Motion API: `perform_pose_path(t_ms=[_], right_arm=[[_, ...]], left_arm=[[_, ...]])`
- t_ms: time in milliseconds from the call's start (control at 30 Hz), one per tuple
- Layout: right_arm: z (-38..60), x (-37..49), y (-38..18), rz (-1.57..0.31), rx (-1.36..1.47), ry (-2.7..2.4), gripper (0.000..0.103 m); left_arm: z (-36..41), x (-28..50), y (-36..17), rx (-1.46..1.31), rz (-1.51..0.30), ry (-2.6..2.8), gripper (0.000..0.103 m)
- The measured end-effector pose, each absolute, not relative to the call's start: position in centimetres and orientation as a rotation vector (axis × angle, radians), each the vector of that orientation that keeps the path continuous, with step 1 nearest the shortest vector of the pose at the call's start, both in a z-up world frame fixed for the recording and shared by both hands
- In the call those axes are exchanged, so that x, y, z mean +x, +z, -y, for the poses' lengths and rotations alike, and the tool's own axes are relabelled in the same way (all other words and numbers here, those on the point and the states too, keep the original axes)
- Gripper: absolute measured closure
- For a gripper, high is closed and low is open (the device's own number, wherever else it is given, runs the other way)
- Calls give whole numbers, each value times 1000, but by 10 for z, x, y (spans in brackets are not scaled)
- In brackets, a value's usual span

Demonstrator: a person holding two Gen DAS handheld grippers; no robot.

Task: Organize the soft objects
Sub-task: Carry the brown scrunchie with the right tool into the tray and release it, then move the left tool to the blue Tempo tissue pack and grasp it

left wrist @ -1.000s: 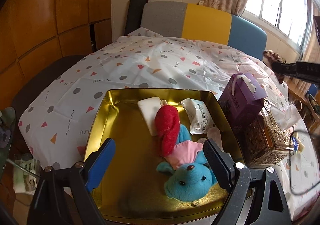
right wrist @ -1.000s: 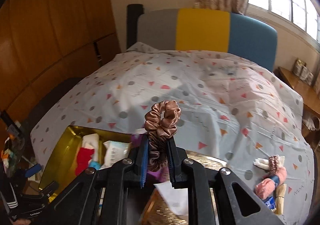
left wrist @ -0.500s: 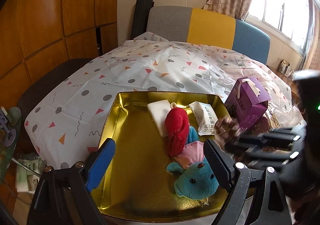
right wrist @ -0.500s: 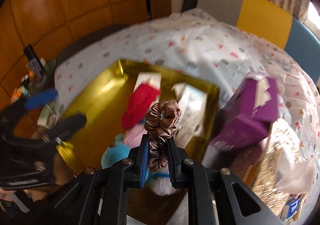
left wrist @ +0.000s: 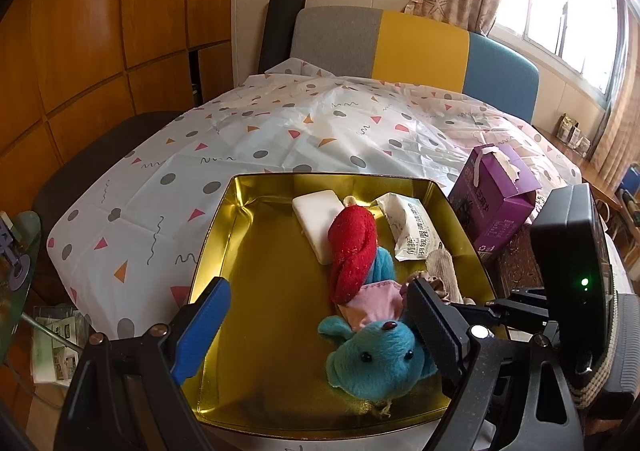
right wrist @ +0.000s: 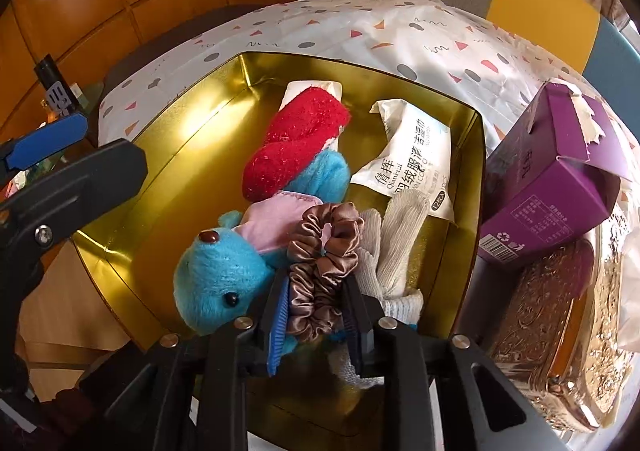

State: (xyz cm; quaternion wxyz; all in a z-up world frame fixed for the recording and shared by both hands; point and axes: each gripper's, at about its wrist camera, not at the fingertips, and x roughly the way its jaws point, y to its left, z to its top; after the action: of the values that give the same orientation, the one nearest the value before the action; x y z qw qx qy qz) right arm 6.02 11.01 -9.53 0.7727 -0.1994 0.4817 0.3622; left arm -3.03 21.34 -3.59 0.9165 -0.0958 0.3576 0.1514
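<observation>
Over the tin [right wrist: 476,155], the scrunchie [right wrist: 320,263] is gripped by the right gripper [right wrist: 316,303], long axis toward 12 o'clock, plush [right wrist: 224,271] at 9, glove [right wrist: 396,247] at 2. Left gripper [left wrist: 316,323] is held open, idle, farther.

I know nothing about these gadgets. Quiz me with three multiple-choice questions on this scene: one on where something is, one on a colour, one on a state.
1. Where does the purple box stand?
A. inside the gold tin
B. outside the gold tin, beside its wall
C. on the chair

2. What colour is the plush toy's head?
A. blue
B. green
C. white

3. What is the right gripper doing?
A. hanging open and empty
B. clamping the brown scrunchie
C. gripping the white glove

Answers: 1 B, the box sits on the patterned cloth past the tin's wall. 2 A, its fur is bright blue. 3 B, the scrunchie is pinched between its jaws.
</observation>
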Motion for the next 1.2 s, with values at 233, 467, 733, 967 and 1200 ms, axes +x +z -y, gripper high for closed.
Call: perform_pose_path(t_ms=[233, 467, 733, 967, 1200], right_arm=[[-102, 59, -84, -1013, -392, 780, 64], [-88, 59, -72, -975, -359, 744, 63], [-70, 56, -53, -918, -320, 716, 63], [-41, 54, -32, -853, -271, 682, 63], [-16, 57, -22, -823, -224, 620, 63]], left_arm=[[-213, -30, -37, -199, -732, 309, 13], [-210, -30, -37, -189, -738, 306, 13], [-206, -29, -35, -179, -735, 302, 13], [-200, -27, -35, -165, -743, 289, 13], [-192, -26, -35, -150, -746, 269, 13]])
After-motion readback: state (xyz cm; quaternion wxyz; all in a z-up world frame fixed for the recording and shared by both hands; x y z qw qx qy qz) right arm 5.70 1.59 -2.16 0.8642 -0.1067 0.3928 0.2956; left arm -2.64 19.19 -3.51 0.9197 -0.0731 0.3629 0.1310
